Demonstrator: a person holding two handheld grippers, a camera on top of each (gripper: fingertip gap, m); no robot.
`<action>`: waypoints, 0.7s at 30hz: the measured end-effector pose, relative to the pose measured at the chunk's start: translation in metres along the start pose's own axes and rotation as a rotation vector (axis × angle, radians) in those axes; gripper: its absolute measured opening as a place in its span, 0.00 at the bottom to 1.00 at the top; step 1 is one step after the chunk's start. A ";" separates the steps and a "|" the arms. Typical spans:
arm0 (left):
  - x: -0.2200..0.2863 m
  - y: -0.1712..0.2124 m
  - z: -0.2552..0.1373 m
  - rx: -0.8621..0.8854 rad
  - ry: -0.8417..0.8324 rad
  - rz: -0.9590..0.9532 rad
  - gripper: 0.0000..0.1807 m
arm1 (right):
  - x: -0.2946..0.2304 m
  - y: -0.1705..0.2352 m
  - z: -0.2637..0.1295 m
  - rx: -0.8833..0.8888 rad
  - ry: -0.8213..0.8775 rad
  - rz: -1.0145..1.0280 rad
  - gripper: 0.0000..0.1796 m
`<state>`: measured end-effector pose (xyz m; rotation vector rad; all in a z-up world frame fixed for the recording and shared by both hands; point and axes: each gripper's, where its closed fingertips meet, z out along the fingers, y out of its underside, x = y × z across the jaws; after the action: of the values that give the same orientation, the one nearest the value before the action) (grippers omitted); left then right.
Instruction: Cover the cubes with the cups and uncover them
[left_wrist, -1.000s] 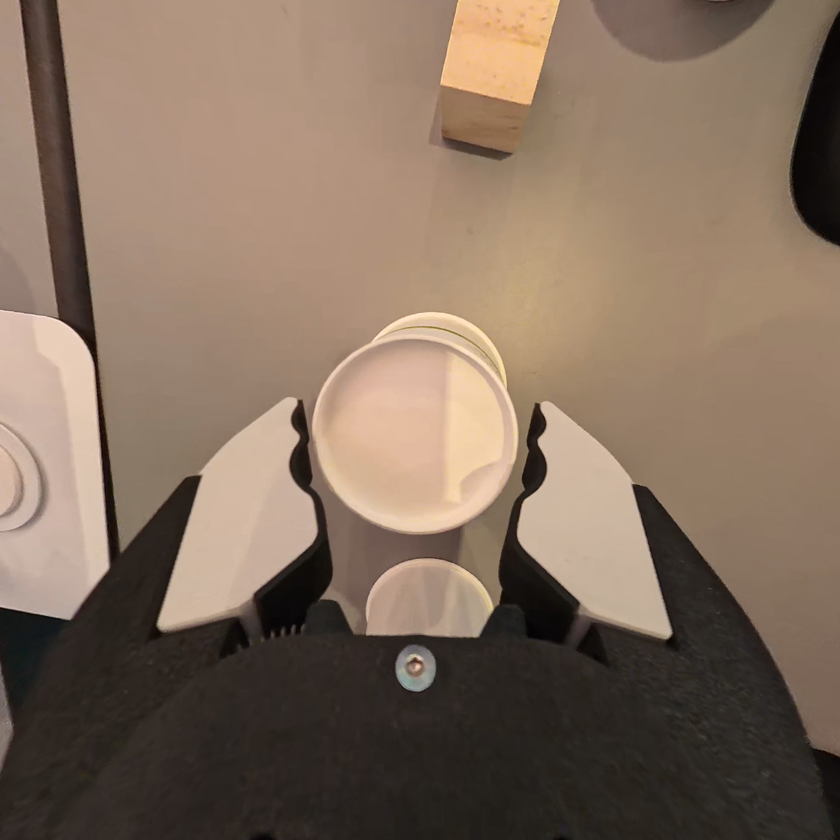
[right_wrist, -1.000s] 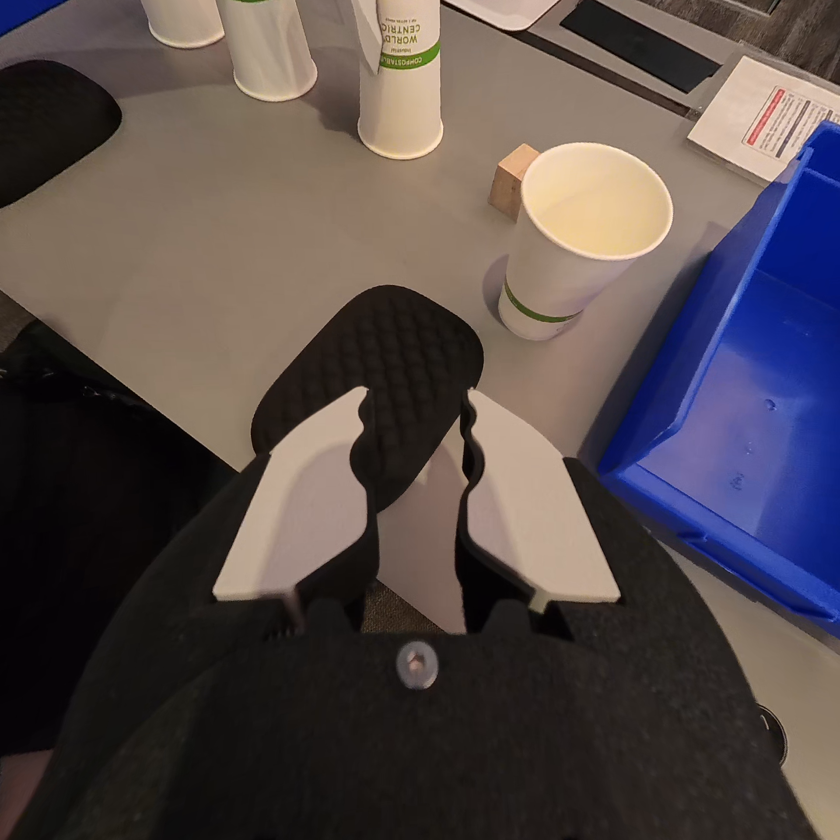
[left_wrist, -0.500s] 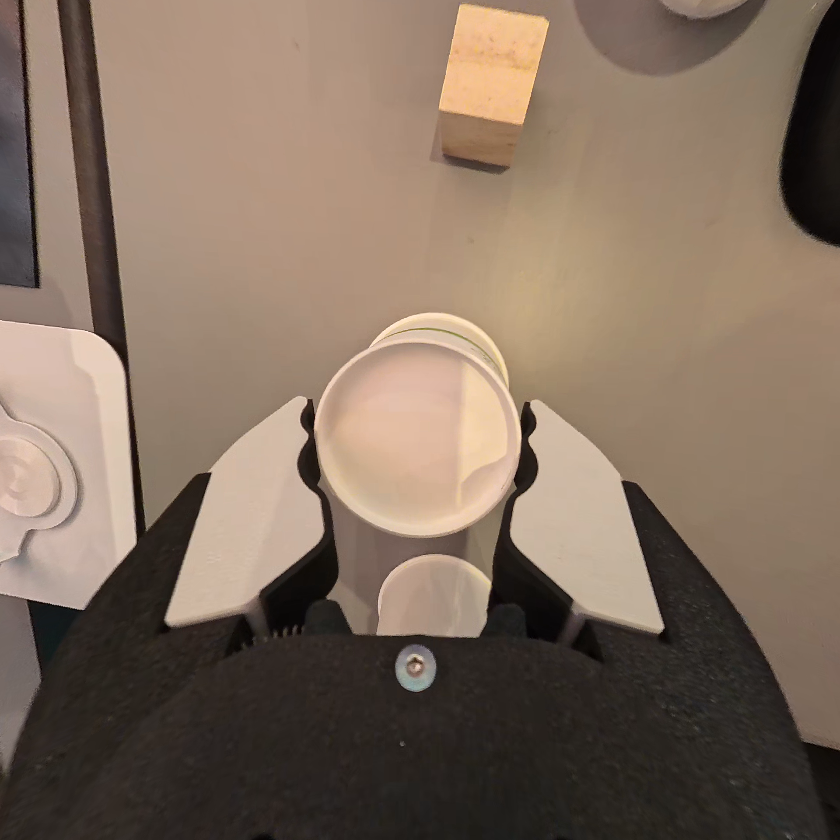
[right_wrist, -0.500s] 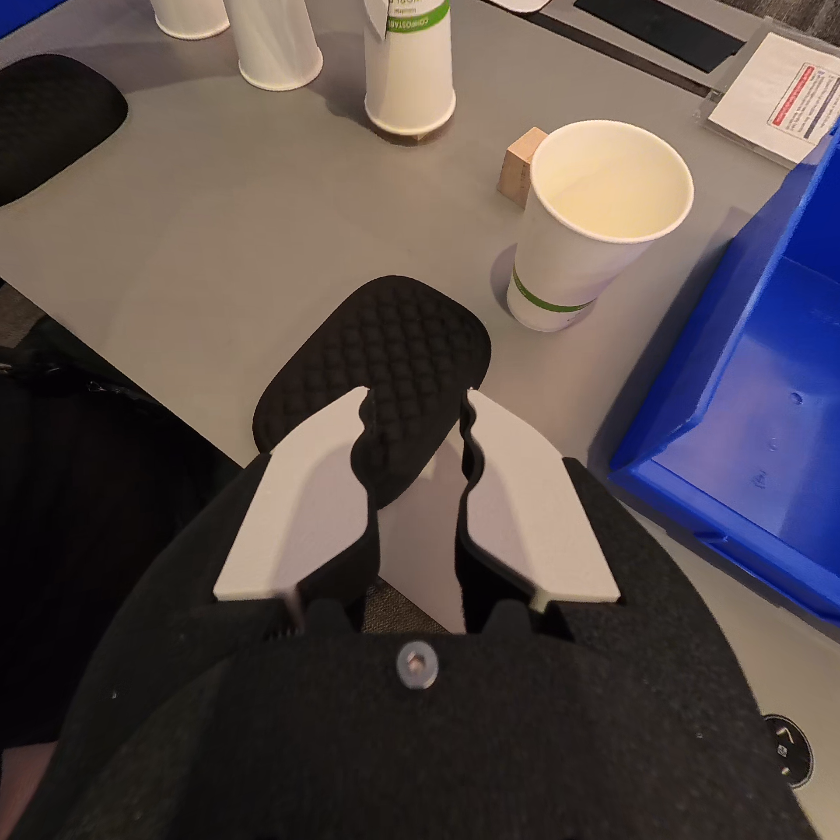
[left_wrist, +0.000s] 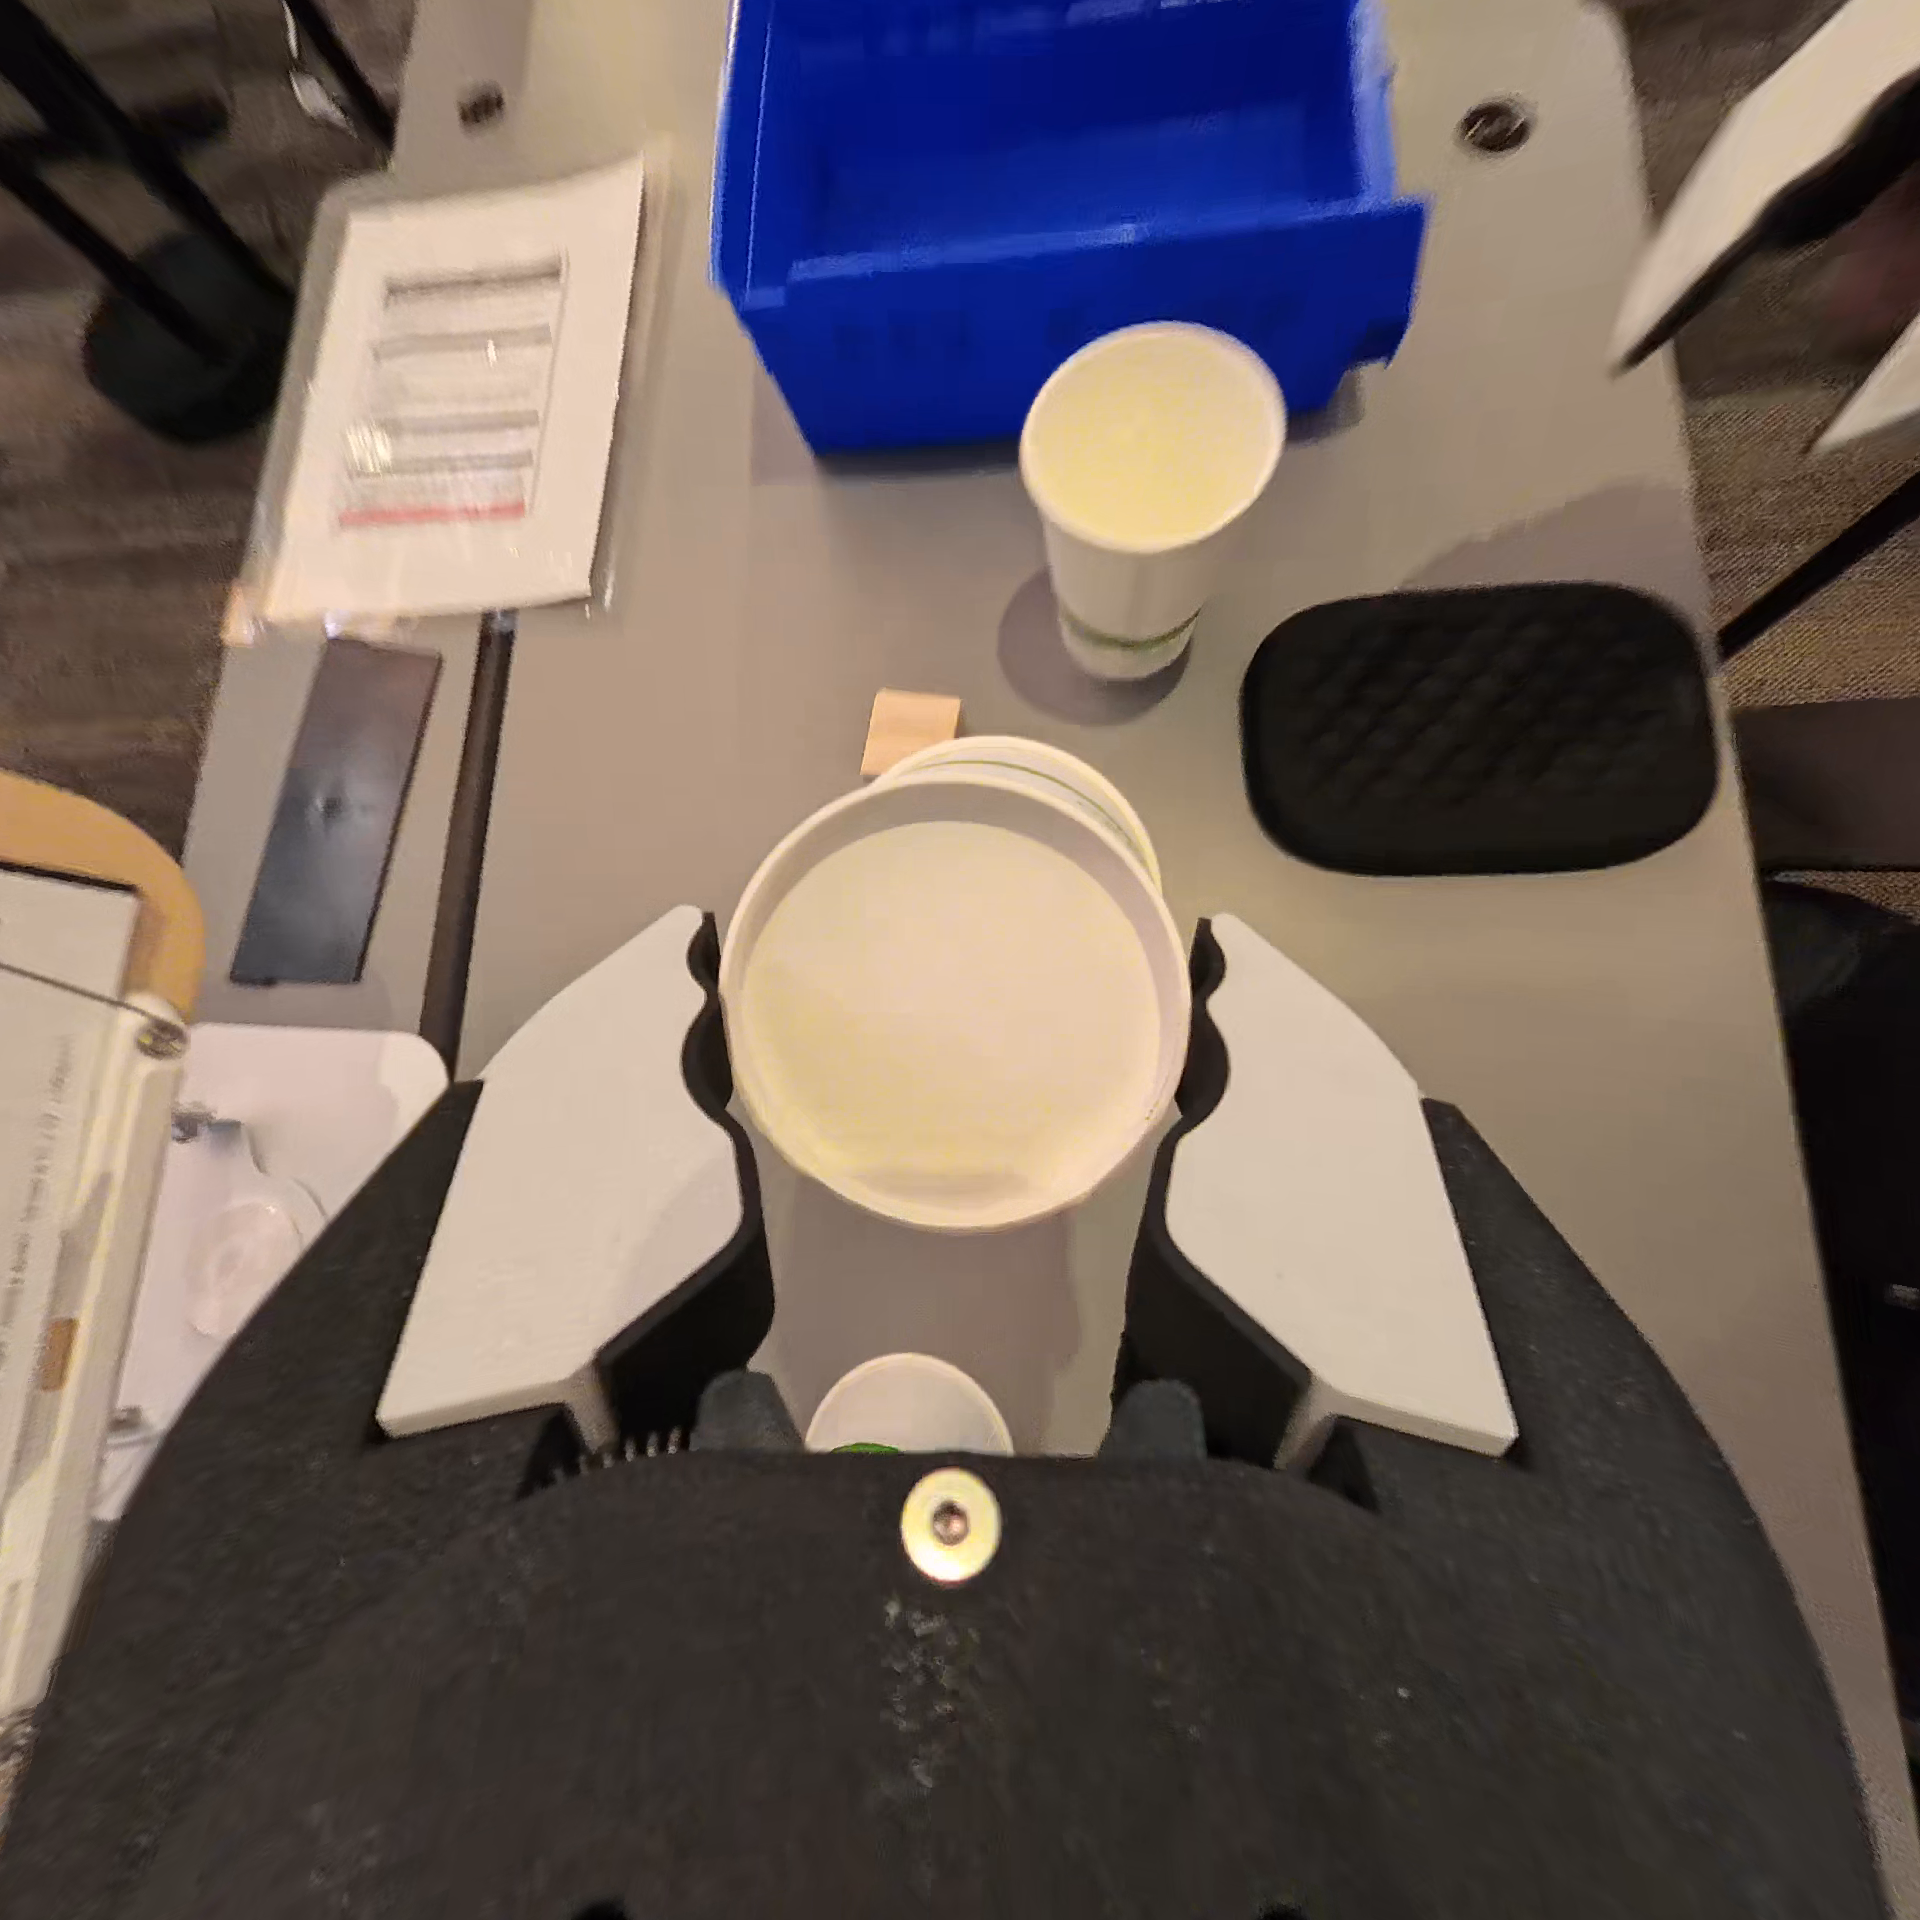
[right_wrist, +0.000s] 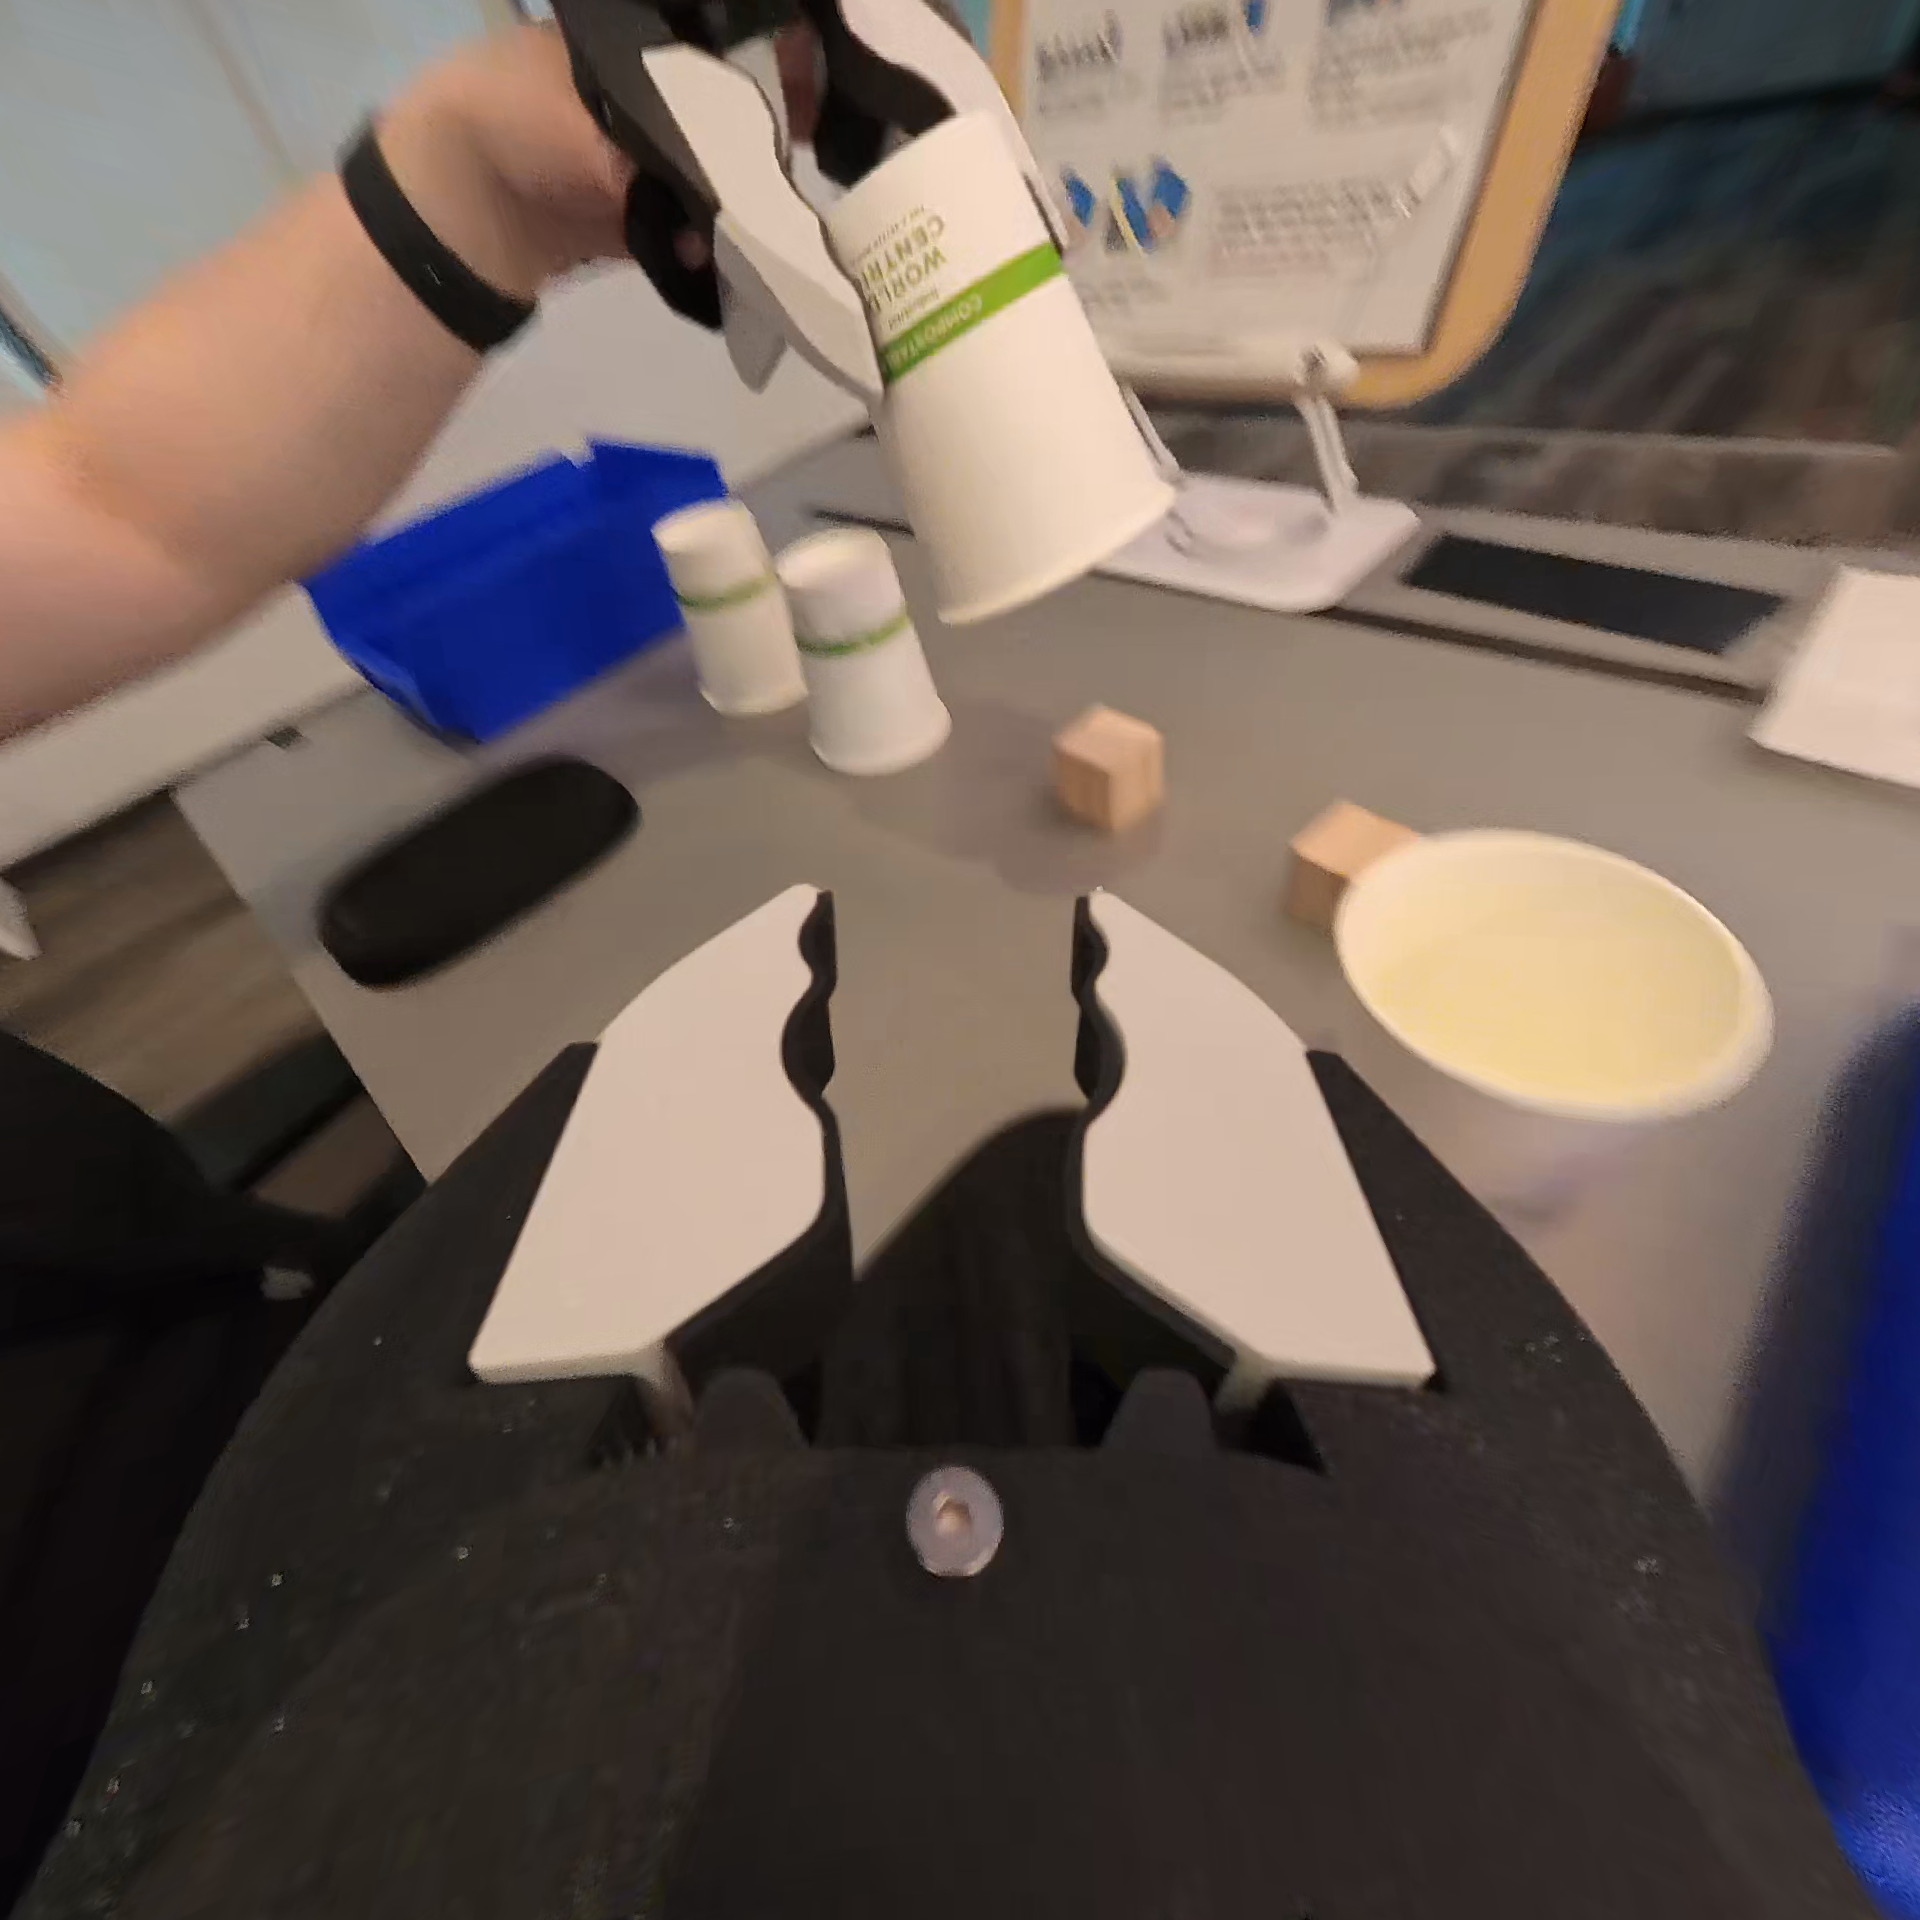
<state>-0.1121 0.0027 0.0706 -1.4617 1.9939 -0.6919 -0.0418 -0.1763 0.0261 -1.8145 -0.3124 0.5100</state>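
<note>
Now, change: we have the inverted cup (right_wrist: 992, 364) lifted off the grey table (right_wrist: 1351, 717), where half a second ago its rim sat down over a cube
Left gripper (left_wrist: 951, 1023): its fingers (left_wrist: 582, 1174) clamp the cup near the closed base, mouth tilted down and away, hanging in the air far of centre
Freed cube (right_wrist: 1107, 767): bare on the table, below and a little right of the raised cup, touching nothing
Second cube (right_wrist: 1340, 862): just behind the upright cup (right_wrist: 1548, 997) at the right; we cannot tell if they touch
Right gripper (right_wrist: 951, 961): jaws at a narrow gap, holding nothing, low over the near edge by the black pad (left_wrist: 1481, 727)
Covered pair: two more inverted cups (right_wrist: 800, 644) stand far left, before a blue bin (right_wrist: 499, 603); what they hide we cannot see
Task reading: we judge this one uncover step done; the lifted cup needs setting down, and the far pair likely remains
</note>
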 end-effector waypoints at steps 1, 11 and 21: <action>0.006 -0.010 -0.009 0.028 0.002 0.018 0.47 | -0.004 -0.009 0.012 0.049 -0.040 0.014 0.26; 0.064 -0.062 -0.057 0.167 0.025 0.170 0.47 | -0.037 -0.075 0.081 0.389 -0.378 0.211 0.36; 0.091 -0.054 -0.041 0.184 0.126 0.178 0.47 | -0.060 -0.092 0.058 0.546 -0.644 0.247 0.10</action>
<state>-0.1274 -0.0964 0.1246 -1.1434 2.0631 -0.8826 -0.1180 -0.1279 0.1110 -1.1249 -0.3402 1.2294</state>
